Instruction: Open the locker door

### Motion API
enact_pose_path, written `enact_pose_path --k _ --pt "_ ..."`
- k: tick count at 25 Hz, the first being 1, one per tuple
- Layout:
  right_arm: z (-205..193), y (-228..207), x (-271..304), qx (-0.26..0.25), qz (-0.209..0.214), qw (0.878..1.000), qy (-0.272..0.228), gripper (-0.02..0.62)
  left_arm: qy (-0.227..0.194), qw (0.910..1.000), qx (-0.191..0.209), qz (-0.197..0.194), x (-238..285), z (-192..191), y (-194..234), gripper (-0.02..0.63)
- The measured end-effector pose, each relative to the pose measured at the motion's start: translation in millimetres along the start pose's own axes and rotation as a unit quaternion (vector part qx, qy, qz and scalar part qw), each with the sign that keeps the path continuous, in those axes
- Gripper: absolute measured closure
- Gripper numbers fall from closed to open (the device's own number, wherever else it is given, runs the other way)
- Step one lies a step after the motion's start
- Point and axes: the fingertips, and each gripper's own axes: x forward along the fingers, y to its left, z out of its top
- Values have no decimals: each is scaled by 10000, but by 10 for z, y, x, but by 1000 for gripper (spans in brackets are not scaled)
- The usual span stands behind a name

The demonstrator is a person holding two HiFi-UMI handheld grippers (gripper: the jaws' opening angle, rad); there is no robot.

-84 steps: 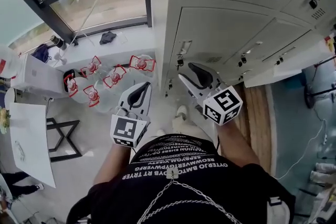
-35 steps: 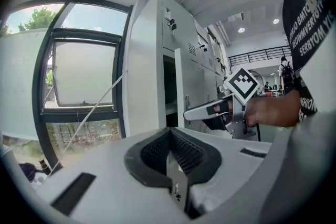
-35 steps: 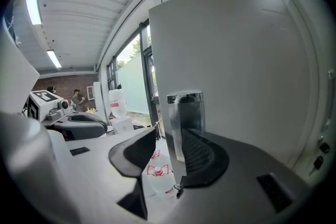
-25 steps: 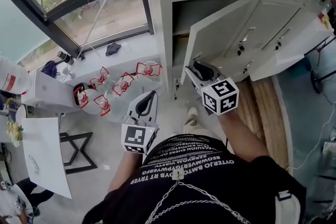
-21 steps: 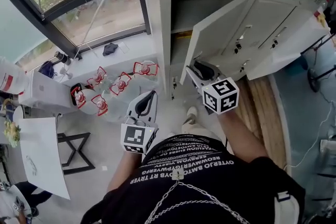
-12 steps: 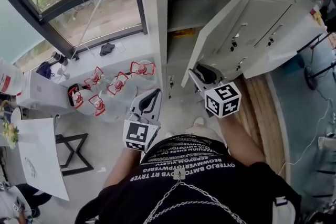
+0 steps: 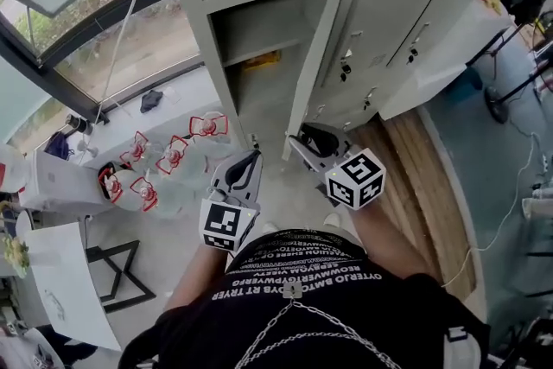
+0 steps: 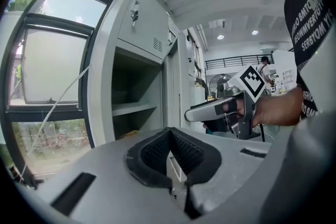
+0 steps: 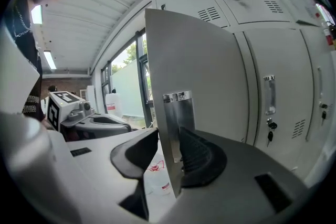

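Observation:
The grey locker door [image 7: 313,78] stands swung out, seen nearly edge-on, and its compartment [image 7: 251,30] with a shelf lies exposed. My right gripper [image 7: 304,143] is at the door's free edge. In the right gripper view the door [image 9: 210,81] and its chrome handle [image 9: 177,118] sit between the jaws of the right gripper [image 9: 167,140]. The jaws are opening: the right pad lies by the handle and the left pad stands off it. My left gripper [image 7: 249,158] hangs lower left of the door, shut and empty; in its own view the left gripper [image 8: 169,134] points at the open compartment.
Shut lockers [image 7: 415,22] with keys stand to the right of the open door. Several bottles with red handles [image 7: 173,155] stand on the floor beside the window [image 7: 78,22]. A white table [image 7: 60,289] is at the lower left. A wooden strip [image 7: 419,177] runs along the lockers.
The locker door went from shut to wide open, and over the last second it swung further out with my right gripper at its edge. The left gripper stayed put.

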Motion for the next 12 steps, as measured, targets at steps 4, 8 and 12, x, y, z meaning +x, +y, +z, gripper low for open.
enact_pose_path --k 4,8,12 --pt "-41 -116 -259 -74 169 9998 -16 466 74 9996 116 -249 289 65 -356 607" --pt "-96 -224 -477 -98 311 9995 26 471 96 9989 223 -402 518 154 -692 607" --pt "-127 -320 -650 -119 525 9985 53 471 111 9990 231 -362 696 217 -909 607"
